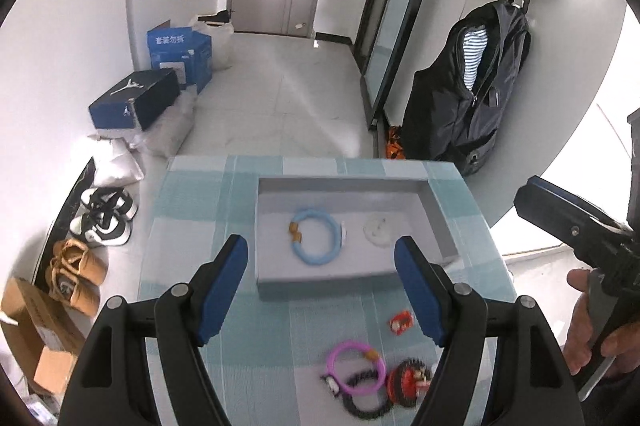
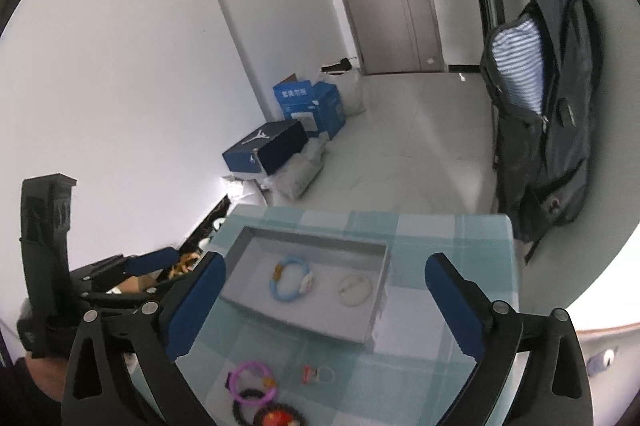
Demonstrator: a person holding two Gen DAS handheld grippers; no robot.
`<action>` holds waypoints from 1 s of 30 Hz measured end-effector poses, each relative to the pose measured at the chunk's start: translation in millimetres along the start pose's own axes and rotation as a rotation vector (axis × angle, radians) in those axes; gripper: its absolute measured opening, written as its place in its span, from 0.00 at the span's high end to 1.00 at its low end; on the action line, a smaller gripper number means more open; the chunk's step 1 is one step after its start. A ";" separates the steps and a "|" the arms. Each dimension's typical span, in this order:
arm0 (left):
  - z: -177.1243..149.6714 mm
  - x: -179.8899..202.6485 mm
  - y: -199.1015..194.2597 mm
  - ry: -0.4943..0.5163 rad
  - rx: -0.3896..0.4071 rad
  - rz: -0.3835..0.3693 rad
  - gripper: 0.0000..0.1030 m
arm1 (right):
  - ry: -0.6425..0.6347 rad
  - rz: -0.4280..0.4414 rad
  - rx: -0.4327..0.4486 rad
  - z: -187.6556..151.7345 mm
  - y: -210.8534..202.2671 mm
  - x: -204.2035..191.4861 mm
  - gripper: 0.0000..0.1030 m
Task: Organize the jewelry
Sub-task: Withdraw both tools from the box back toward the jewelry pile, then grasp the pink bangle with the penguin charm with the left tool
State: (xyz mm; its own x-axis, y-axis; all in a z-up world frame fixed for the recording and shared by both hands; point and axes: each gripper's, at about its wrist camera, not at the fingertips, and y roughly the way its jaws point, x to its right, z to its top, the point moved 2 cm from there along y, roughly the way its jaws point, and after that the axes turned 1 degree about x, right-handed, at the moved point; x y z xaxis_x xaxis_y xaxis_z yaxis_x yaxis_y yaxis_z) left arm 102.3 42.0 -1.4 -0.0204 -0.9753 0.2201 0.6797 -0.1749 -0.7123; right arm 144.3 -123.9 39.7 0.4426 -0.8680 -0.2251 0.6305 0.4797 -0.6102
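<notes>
A grey box tray [image 1: 434, 203] [image 2: 374, 322] sits on a small table with a blue checked cloth [image 1: 192, 209] [image 2: 452, 238]. Inside lie a light blue bracelet [image 1: 316, 240] [image 2: 289, 278] and a white round piece [image 1: 376, 230] [image 2: 355, 289]. In front of the tray lie a pink bracelet [image 1: 356, 368] [image 2: 253, 382], a black beaded band [image 1: 362, 408], a red and black piece [image 1: 408, 382] [image 2: 280, 418] and a small red charm [image 1: 400, 322] [image 2: 314, 374]. My left gripper [image 1: 322, 290] hangs open above the tray's near edge, nothing between its fingers. My right gripper [image 2: 324, 306] is wide open and empty above the tray.
Shoes [image 1: 106, 216] and cardboard boxes [image 1: 36, 334] line the floor left of the table. Blue boxes [image 1: 180, 55] stand by the far wall. A dark backpack [image 1: 472, 93] hangs at the right. A hand [image 1: 588, 334] holds the other gripper at the right edge.
</notes>
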 end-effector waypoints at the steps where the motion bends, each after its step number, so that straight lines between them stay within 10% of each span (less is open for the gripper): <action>1: -3.2 -0.2 -1.4 -0.002 -0.003 0.005 0.30 | 0.000 -0.003 -0.004 -3.3 -1.5 -0.7 0.01; 30: -73.6 10.1 50.1 0.087 -0.337 -0.030 0.29 | -0.050 -0.149 -0.185 -81.0 -6.8 -0.4 0.00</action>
State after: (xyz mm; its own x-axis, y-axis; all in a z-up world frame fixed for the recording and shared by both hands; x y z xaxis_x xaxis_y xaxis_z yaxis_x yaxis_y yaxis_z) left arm 82.2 13.4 -83.9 -0.1093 -0.9743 0.1972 0.3981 -0.2247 -0.8894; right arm 88.2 -137.2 -17.5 0.3868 -0.9180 -0.0871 0.5655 0.3108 -0.7640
